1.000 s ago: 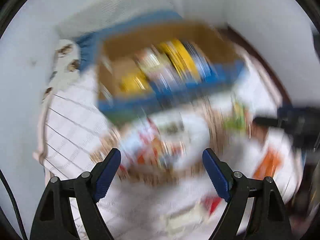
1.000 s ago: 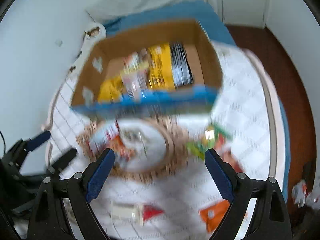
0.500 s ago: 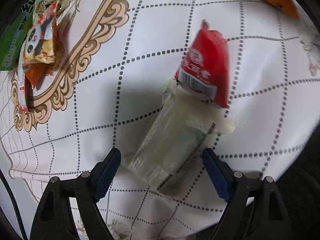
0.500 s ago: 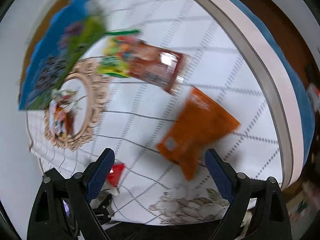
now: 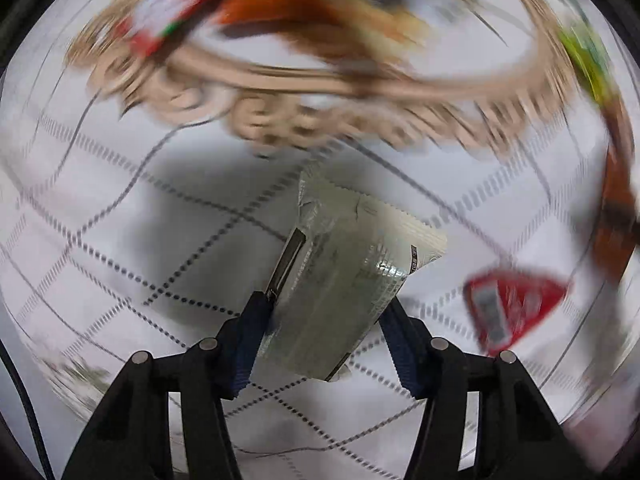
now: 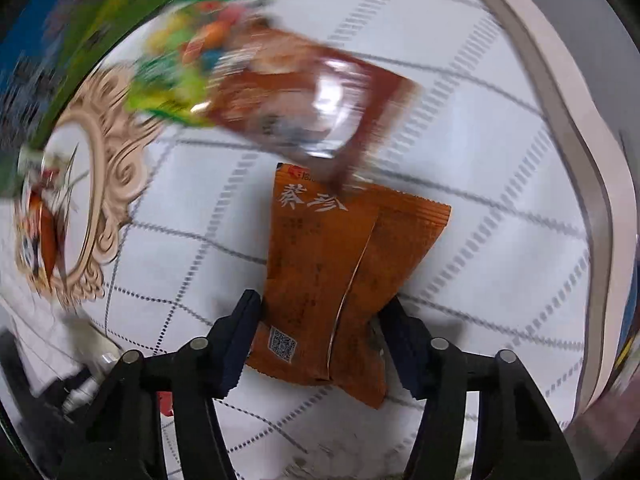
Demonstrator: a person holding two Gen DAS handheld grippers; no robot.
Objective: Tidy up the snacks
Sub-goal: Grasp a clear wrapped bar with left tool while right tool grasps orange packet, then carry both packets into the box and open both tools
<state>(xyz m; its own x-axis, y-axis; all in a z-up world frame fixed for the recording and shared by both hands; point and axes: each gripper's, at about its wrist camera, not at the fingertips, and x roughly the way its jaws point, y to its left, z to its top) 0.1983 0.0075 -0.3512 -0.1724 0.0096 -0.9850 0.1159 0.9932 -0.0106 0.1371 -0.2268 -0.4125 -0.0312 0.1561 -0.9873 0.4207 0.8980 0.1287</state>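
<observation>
Between both grippers' just-narrowed fingers [image 5: 256,320]: silver packet [image 5: 340,280], orange packet [image 6: 340,272].

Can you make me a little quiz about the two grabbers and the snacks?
1. True or false: the right gripper has an orange packet between its fingers.
2. What does the left gripper hold between its fingers? A) a green bag B) a pale clear packet C) a blue box
3. Fill in: both packets lie on a white ____ with a dotted grid.

Key: 1 true. 2 B, the pale clear packet; both grippers' jaws have just been closing onto their packets. 3 cloth.
</observation>
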